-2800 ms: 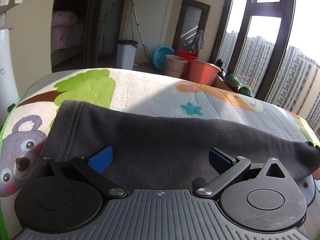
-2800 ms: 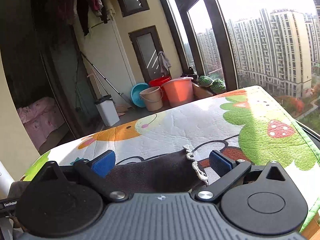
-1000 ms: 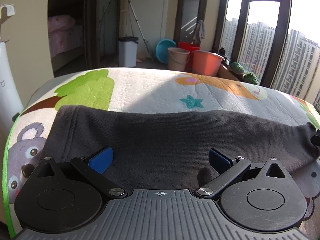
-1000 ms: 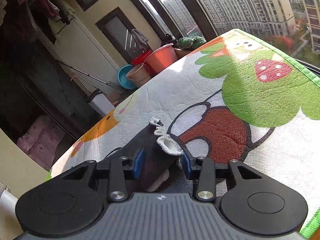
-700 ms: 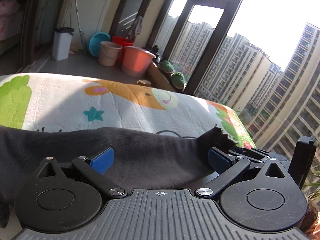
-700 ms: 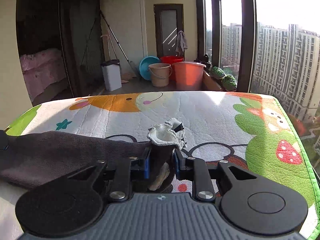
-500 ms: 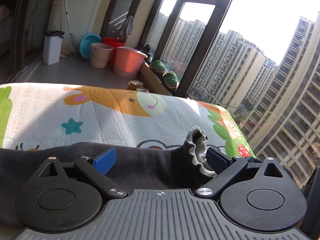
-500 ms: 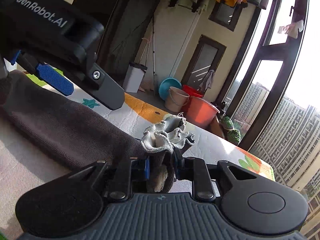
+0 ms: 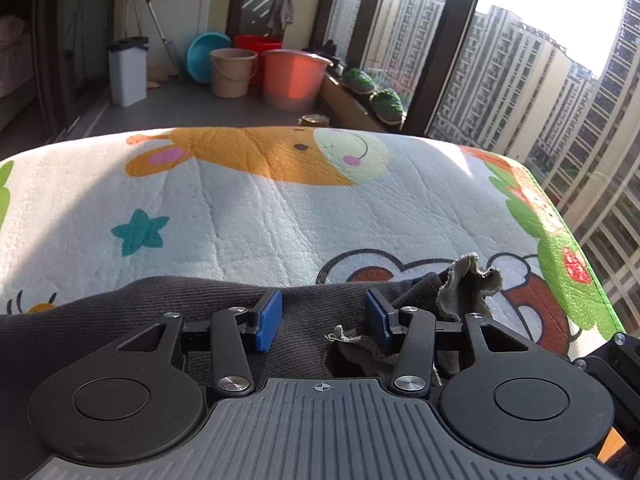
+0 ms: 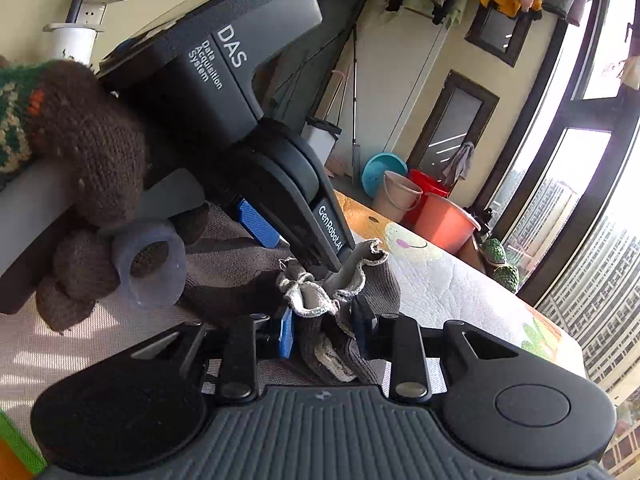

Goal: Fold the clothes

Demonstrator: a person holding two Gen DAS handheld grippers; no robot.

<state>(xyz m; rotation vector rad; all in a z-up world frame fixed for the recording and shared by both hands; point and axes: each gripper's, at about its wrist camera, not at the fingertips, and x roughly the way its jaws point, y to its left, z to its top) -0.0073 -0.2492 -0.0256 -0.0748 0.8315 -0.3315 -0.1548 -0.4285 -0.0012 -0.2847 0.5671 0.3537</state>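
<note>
A dark grey knit garment [image 9: 168, 300] lies along the near edge of a cartoon play mat [image 9: 280, 208]. Its frayed light-edged end [image 9: 468, 284] is bunched up at the right. My left gripper [image 9: 322, 316] is half open, its blue pads [image 9: 269, 314] hovering over the cloth with nothing pinched between them. My right gripper [image 10: 322, 330] is shut on the garment's frayed end [image 10: 316, 300] and holds it right beside the left gripper's body [image 10: 248, 100], which a brown-gloved hand [image 10: 92, 152] grips.
Beyond the mat's far edge are buckets [image 9: 292, 76], a blue basin [image 9: 208, 52], a white bin [image 9: 128, 68] and tall windows [image 9: 520, 60]. The mat's right edge [image 9: 576, 264] drops off near the window.
My right gripper closed on the garment's frayed end and carried it leftward over the garment to the left gripper. My left gripper turned right and its jaws narrowed.
</note>
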